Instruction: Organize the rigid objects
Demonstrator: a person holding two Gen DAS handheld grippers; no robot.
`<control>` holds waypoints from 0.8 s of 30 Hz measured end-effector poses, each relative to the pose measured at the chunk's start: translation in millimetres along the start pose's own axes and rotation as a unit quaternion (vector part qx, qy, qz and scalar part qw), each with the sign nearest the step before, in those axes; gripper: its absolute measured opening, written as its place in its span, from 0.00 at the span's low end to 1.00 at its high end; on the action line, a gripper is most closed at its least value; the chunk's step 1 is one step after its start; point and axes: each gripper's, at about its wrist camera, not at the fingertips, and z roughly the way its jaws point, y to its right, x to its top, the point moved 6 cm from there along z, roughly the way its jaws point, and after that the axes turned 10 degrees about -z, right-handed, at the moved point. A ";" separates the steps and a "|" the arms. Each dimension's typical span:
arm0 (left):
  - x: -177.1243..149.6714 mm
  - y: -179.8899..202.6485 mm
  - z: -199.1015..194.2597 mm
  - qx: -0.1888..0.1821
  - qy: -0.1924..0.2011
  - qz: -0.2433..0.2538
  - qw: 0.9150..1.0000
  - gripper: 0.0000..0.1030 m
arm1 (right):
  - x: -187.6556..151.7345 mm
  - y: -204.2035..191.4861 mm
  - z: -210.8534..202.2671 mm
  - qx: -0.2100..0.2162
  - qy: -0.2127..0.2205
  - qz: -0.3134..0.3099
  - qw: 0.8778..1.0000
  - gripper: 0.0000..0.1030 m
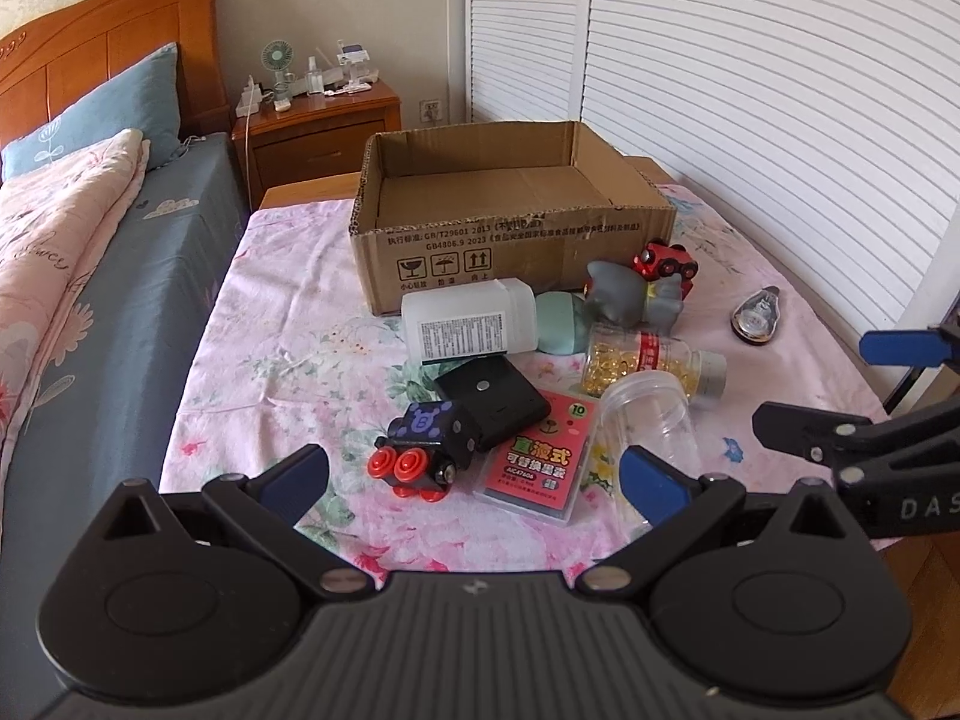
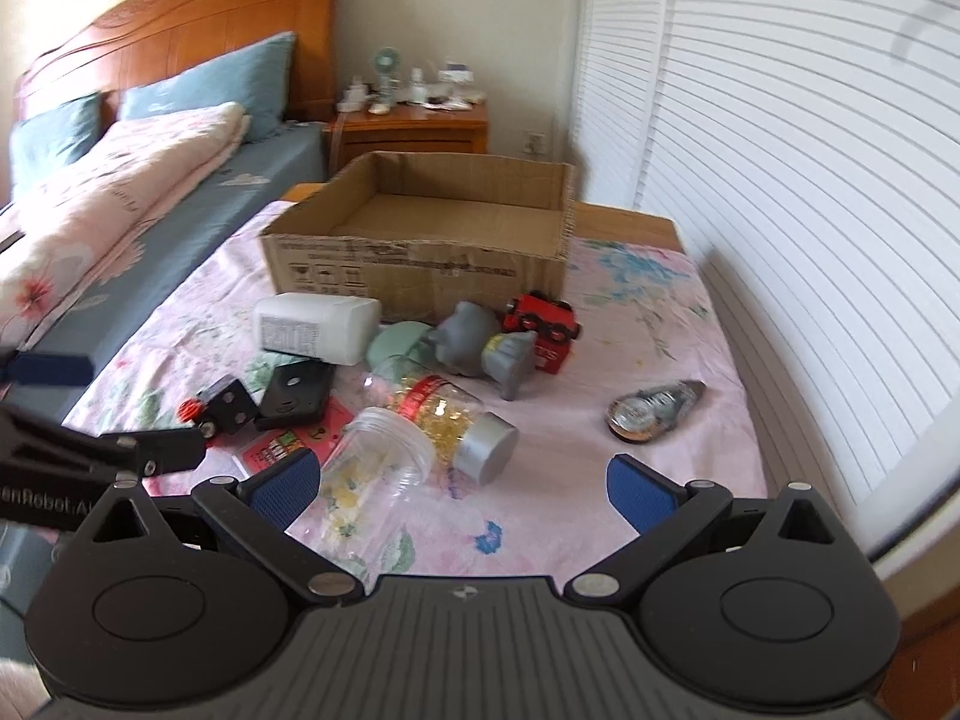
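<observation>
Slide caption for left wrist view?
Open left gripper hovers over cluttered toys and bottles before an empty cardboard box.

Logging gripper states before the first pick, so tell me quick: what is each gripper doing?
Left gripper: open, holding nothing.
Right gripper: open, holding nothing.

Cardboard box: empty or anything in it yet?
Empty as far as visible: cardboard box shows bare floor in both views; near inside corner hidden.
</observation>
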 end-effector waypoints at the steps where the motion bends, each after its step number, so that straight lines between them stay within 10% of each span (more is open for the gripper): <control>1: 0.0 -1.4 1.1 0.000 0.001 0.004 1.000 0.99 | -0.4 -1.3 0.6 0.007 0.005 -0.012 1.000 1.00; 12: -9.0 -23.4 28.5 0.007 -0.020 0.015 1.000 0.99 | -18.3 -29.4 25.3 0.072 -0.007 -0.157 0.985 1.00; 24: -17.0 -30.9 50.0 -0.012 -0.053 0.015 0.998 0.99 | -26.7 -47.2 58.3 0.043 -0.035 -0.266 0.962 1.00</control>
